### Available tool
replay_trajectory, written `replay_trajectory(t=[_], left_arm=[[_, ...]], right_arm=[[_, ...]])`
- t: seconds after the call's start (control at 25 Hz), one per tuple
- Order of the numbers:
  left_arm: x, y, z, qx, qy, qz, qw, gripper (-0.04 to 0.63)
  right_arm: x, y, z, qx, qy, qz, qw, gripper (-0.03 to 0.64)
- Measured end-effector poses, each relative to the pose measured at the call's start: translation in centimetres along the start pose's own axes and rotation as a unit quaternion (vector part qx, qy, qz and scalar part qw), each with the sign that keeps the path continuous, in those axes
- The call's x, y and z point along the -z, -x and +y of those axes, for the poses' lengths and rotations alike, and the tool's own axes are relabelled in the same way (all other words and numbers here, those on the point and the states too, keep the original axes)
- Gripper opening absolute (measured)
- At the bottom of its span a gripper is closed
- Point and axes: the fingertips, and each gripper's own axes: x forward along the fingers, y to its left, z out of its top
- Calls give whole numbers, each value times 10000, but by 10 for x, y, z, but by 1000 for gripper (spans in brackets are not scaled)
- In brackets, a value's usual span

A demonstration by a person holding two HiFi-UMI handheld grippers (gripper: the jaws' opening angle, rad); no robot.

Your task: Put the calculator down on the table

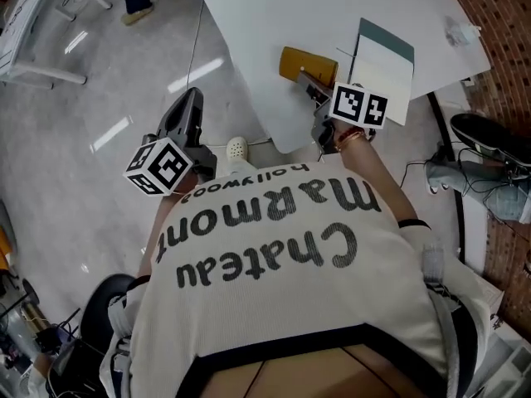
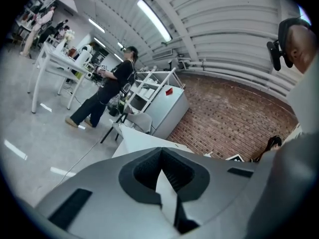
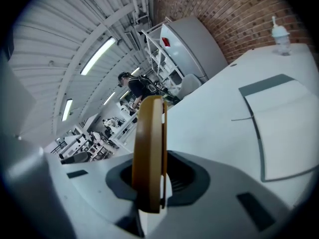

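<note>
Right gripper view: calculator point(image 3: 149, 148) clamped edge-on in the right gripper point(image 3: 152, 195).
It is over the white table point(image 3: 209, 128), beside a notebook point(image 3: 284, 128); left gripper point(image 2: 160, 159) closed, empty, over the floor point(image 1: 91, 98).

Green-spined white notebook point(image 1: 383, 71), clear cup point(image 3: 280, 36) well apart, brick wall point(image 3: 239, 14) beyond

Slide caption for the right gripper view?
Right claw grips a flat yellow-brown calculator on edge over the white table, near a white-and-teal notebook.
</note>
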Motion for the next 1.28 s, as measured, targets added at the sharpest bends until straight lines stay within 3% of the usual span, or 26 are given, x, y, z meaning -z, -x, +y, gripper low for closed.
replay_trajectory(t=[0.68, 0.92, 1.16, 1.28], left_arm=[[-66, -97, 61, 761, -176, 555, 9954, 2], [-79, -114, 89, 761, -100, 601, 9952, 2], [-82, -128, 95, 865, -43, 660, 9941, 2], [-82, -132, 95, 898, -24, 691, 9936, 2]], right_arm=[[-18, -89, -11, 671, -519, -74, 9964, 94], [-22, -108, -13, 599, -904, -296, 9937, 94], [-18, -123, -11, 431, -1319, -75, 9903, 95], [-14, -125, -16, 575, -1314, 32, 9897, 105]])
